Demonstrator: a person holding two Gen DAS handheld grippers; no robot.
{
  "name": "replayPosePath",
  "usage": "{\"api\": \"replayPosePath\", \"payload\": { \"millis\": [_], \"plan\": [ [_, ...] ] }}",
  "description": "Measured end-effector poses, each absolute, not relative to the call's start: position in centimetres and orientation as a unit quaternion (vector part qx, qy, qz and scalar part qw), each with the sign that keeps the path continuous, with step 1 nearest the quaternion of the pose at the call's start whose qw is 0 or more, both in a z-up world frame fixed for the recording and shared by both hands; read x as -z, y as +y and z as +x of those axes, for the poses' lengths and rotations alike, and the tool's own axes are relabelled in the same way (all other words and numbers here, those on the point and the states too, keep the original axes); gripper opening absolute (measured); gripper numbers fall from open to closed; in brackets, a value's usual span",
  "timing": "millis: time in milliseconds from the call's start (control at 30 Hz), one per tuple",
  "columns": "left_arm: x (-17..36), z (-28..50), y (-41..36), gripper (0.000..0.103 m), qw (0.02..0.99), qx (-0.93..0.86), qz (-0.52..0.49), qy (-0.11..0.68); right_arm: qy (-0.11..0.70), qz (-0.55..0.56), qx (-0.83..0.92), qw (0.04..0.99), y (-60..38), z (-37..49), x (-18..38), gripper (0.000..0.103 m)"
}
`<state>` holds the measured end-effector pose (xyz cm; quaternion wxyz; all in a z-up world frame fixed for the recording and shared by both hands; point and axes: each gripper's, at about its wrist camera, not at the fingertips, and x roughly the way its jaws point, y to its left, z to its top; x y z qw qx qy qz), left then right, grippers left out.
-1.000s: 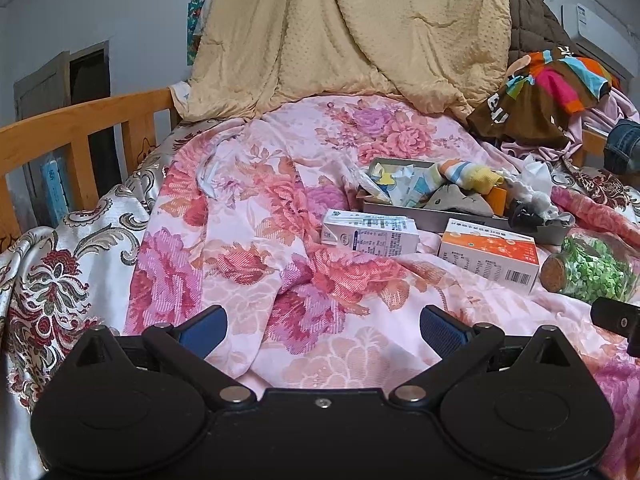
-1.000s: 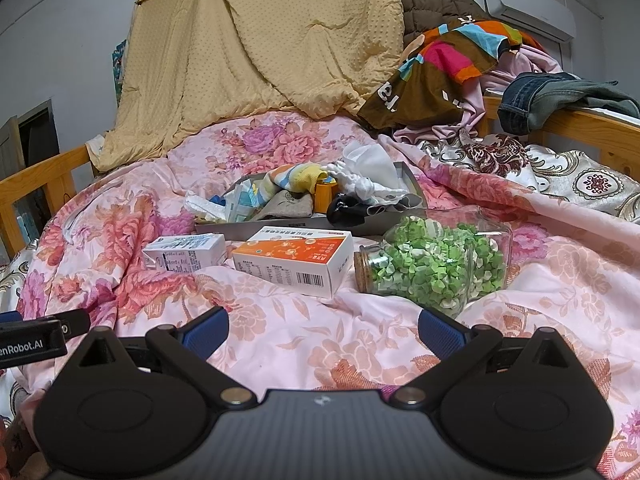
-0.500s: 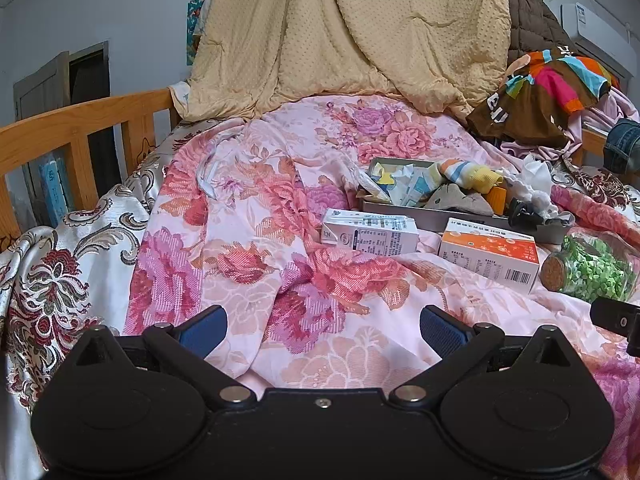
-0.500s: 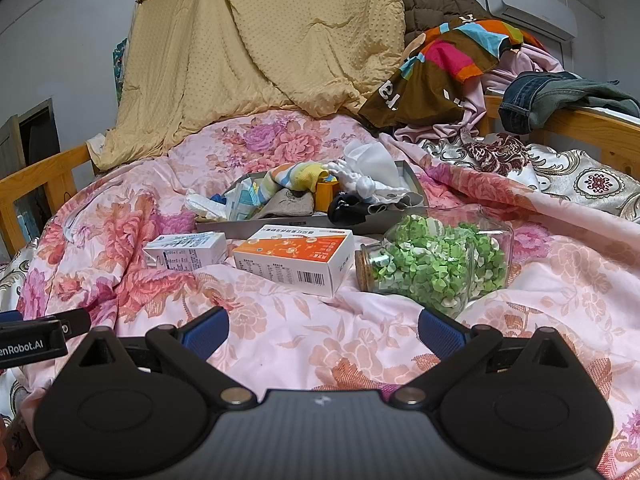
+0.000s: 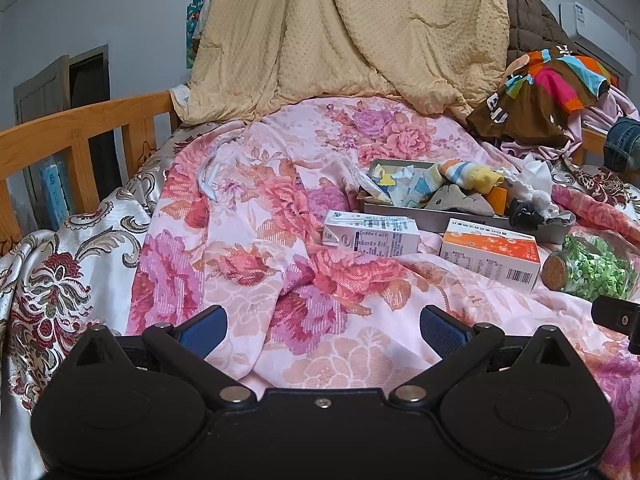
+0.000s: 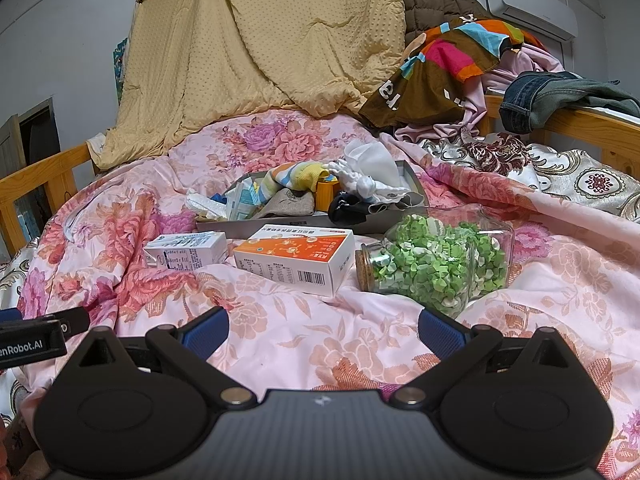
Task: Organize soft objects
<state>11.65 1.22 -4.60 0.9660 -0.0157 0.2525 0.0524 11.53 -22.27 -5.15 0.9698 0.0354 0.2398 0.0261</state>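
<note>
A grey tray (image 6: 280, 225) (image 5: 436, 214) sits mid-bed, piled with soft things: a striped yellow-and-blue sock (image 6: 296, 176) (image 5: 468, 172), a grey cloth (image 6: 286, 205), white cloths (image 6: 372, 172) and a black item (image 6: 346, 208). My left gripper (image 5: 322, 326) is open and empty, low over the floral quilt, well short of the tray. My right gripper (image 6: 322, 326) is open and empty, near the bed's front, just short of the glass jar (image 6: 436, 258).
In front of the tray lie a white carton (image 6: 188, 249) (image 5: 370, 234), an orange-and-white box (image 6: 298, 258) (image 5: 490, 252) and the jar of green paper stars (image 5: 592, 268). A yellow blanket (image 6: 260, 40), clothes (image 6: 444, 64) and wooden bed rails (image 5: 80, 136) ring the bed.
Almost nothing: the right gripper has edged slightly forward toward the boxes and jar. The left gripper holds still. Both stay open.
</note>
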Motion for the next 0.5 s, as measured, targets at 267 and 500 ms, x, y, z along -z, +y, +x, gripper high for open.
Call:
{"api": "replayPosePath", "payload": {
  "millis": [267, 500],
  "plan": [
    [4.48, 11.57, 1.18, 0.102, 0.967, -0.055, -0.012, 0.249, 0.241, 0.035, -0.026, 0.969, -22.25, 11.61, 5.11, 0.103],
    [3.91, 11.23, 1.08, 0.102, 0.971, -0.053, -0.012, 0.232, 0.247, 0.036, -0.028, 0.968, -22.09, 11.46, 5.42, 0.103]
  ]
}}
